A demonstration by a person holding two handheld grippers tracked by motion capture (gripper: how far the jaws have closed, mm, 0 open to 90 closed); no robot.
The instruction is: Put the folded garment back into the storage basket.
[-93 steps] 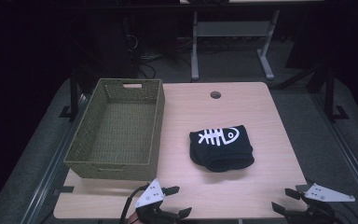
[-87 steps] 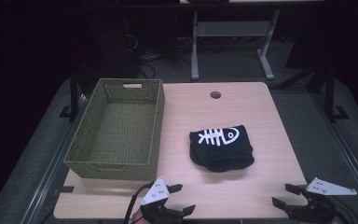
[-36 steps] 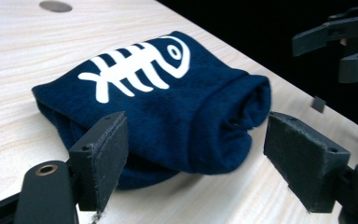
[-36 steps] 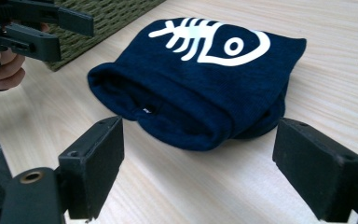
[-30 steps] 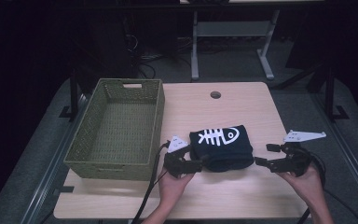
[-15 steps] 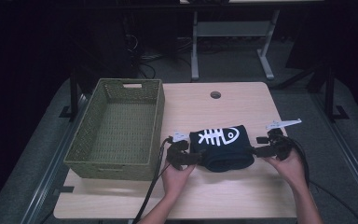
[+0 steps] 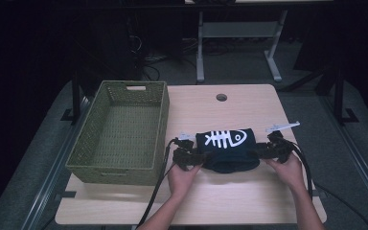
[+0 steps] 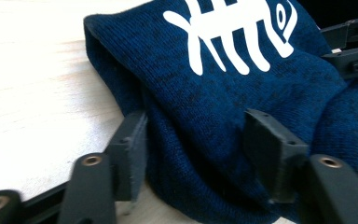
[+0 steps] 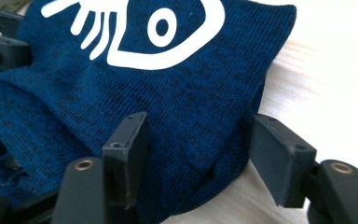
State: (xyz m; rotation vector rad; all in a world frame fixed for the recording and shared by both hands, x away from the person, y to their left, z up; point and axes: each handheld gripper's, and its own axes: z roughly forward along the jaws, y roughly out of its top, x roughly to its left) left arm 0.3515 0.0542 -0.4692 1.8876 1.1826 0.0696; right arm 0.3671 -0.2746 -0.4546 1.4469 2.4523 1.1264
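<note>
A folded dark blue knitted garment with a white fish-skeleton print lies on the light wooden table, right of centre. My left gripper is at its left end and my right gripper at its right end, each held by a hand. In the left gripper view the garment bulges between the two black pads of the left gripper. The right gripper likewise has the garment packed between its pads. Both pairs of jaws have just been closing on the cloth.
An empty olive woven basket stands on the left part of the table, close to my left gripper. A round cable hole sits near the table's far edge. Black cables trail from both grippers towards the near edge.
Both hands have come inward and down to the garment's two ends. The jaws of both grippers, wide before, have narrowed onto the cloth.
</note>
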